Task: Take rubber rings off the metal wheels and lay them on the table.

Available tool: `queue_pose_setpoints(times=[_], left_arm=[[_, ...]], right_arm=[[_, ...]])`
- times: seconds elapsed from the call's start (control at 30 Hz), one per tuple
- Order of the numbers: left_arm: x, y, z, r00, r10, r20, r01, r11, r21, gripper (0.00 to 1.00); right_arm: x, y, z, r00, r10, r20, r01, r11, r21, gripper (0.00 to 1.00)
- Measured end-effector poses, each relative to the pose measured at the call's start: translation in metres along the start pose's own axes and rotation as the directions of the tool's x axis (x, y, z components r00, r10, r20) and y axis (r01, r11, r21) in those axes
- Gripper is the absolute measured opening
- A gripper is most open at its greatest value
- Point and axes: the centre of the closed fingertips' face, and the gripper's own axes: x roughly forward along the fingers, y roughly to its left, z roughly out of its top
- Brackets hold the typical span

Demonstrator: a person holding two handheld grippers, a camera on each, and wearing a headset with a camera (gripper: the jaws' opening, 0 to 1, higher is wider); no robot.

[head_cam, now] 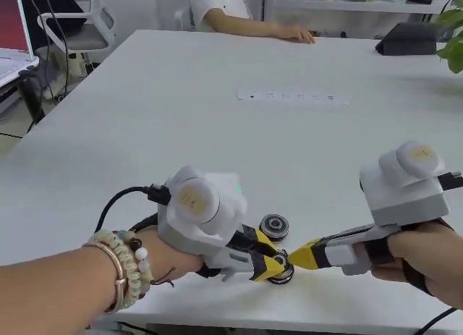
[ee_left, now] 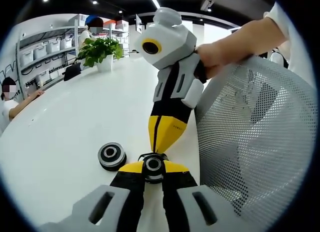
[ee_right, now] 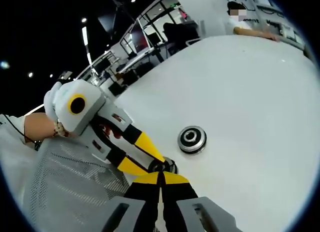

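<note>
the left gripper (head_cam: 277, 263) lies low at the near edge of the white table (head_cam: 217, 132). its yellow-tipped jaws sit one on each side of a small metal wheel (head_cam: 284, 273) and pinch it between them. in the left gripper view that held wheel (ee_left: 153, 165) lies flat between the two tips, its round hub facing up.

the right gripper (head_cam: 298, 261) comes in from the right, and its yellow point meets the same wheel on the side away from the left gripper. in the right gripper view its own jaws are pressed together, with only a thin seam between them, and their tip touches the rim of the wheel. i cannot tell whether any rubber is caught in that seam.

a second wheel (head_cam: 275, 225) lies flat on the table just beyond the held one, apart from both grippers. the black ring (ee_right: 181, 140) is on its rim.

a beaded bracelet (head_cam: 126, 266) is on the wrist behind the left gripper. a white power strip (head_cam: 293, 97) lies farther out, near the middle of the table. at the far edge a person's forearm (head_cam: 289, 32) rests on the tabletop. in the left gripper view a mesh chair back (ee_left: 250, 142) stands at the near side and a potted plant (ee_left: 100, 49) at the far end.
</note>
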Motion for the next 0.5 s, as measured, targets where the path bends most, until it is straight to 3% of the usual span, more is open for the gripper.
queue_pose_setpoints(times=[0.3, 0.37, 0.4, 0.43, 0.47, 0.5], left_arm=[[0.0, 0.0, 0.0, 1.0, 0.0, -0.001, 0.0, 1.0, 0.002, 0.07], [0.0, -0.001, 0.0, 1.0, 0.0, -0.001, 0.0, 1.0, 0.002, 0.07], [0.0, -0.001, 0.0, 1.0, 0.001, -0.001, -0.001, 1.0, 0.002, 0.07], [0.0, 0.0, 0.0, 1.0, 0.001, -0.001, -0.001, 1.0, 0.0, 0.07], [0.0, 0.0, 0.0, 1.0, 0.0, 0.0, 0.0, 1.0, -0.001, 0.07], [0.0, 0.0, 0.0, 1.0, 0.0, 0.0, 0.0, 1.0, -0.001, 0.07]], right_arm=[[0.0, 0.006, 0.004, 0.9994, 0.031, 0.016, -0.031, 0.999, -0.01, 0.0], [0.0, 0.01, 0.009, 0.9979, 0.052, 0.038, -0.052, 0.999, 0.0, 0.0], [-0.001, 0.022, 0.02, 0.9887, 0.114, 0.097, -0.116, 0.993, 0.02, 0.0], [-0.003, 0.02, 0.017, 0.9928, 0.096, 0.072, -0.098, 0.995, 0.026, 0.0], [-0.001, 0.011, 0.013, 0.9983, 0.036, 0.045, -0.033, 0.998, -0.05, 0.0], [0.0, 0.015, 0.012, 0.9977, 0.049, 0.048, -0.049, 0.999, -0.01, 0.0]])
